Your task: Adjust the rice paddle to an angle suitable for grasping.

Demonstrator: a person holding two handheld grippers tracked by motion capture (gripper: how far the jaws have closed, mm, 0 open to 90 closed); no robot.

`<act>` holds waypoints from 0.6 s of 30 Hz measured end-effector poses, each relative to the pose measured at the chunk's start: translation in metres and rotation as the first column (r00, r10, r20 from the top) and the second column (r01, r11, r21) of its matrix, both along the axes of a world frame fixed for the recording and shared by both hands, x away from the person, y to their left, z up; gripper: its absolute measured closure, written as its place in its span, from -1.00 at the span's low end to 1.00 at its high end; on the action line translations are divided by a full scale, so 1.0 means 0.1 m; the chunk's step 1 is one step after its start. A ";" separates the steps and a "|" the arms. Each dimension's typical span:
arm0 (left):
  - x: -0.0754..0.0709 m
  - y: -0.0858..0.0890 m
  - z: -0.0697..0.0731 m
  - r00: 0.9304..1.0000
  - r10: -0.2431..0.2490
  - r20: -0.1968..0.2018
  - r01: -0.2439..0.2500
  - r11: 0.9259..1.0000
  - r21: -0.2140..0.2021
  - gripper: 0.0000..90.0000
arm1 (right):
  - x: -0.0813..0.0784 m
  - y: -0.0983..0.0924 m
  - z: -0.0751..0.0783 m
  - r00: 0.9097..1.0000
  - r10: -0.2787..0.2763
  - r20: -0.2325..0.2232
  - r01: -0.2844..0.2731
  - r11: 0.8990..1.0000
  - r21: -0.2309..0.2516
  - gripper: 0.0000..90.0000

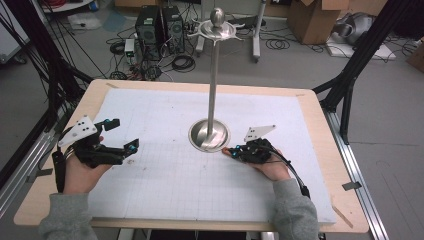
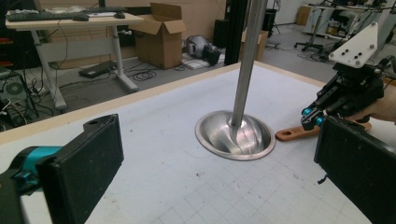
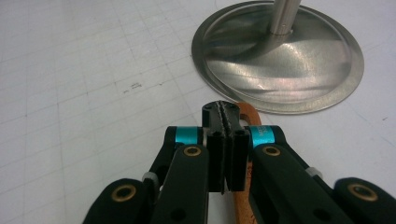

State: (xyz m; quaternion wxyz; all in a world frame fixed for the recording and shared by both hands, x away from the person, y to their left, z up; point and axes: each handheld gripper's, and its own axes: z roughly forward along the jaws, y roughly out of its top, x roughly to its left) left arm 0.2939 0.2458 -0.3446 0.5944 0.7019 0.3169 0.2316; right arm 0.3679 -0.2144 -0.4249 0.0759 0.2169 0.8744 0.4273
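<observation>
A polished metal stand [image 1: 214, 85] with a round dished base [image 2: 236, 135] rises from the middle of the white grid mat [image 1: 165, 170]; it has a ball and hooked arms on top. A flat brown wooden handle [image 2: 292, 134] lies on the mat, its rounded end beside the base [image 3: 280, 60]. My right gripper [image 3: 225, 112] is shut, low over that handle [image 3: 245, 109], which runs under its right jaw and not between the pads. My left gripper [image 1: 122, 134] is wide open to the left of the stand, with bare mat between its pads [image 2: 88, 168].
The mat covers a wooden table [image 1: 320, 145] with black frame legs at both sides. Beyond the far edge, the floor holds computer towers [image 1: 160, 27], cables and cardboard boxes [image 1: 312, 17]. Bare mat lies in front of the stand and behind it.
</observation>
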 end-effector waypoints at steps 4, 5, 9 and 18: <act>0.00 0.00 0.00 1.000 -0.001 0.000 0.001 1.000 0.002 -0.96 | 0.01 0.02 -0.03 1.000 0.007 -0.009 -0.007 1.000 -0.015 0.98; 0.00 0.00 0.00 1.000 -0.001 0.000 0.001 1.000 0.002 -0.96 | 0.01 0.02 -0.03 1.000 0.007 -0.009 -0.007 1.000 -0.015 0.98; 0.00 0.00 0.00 1.000 0.001 -0.002 -0.001 1.000 0.000 -0.96 | 0.02 0.03 -0.06 1.000 0.008 -0.025 -0.009 0.999 -0.033 0.98; -0.02 0.05 -0.01 1.000 0.012 -0.009 -0.012 1.000 0.003 -0.96 | 0.05 0.03 -0.09 0.997 0.007 -0.073 -0.010 0.999 -0.043 0.98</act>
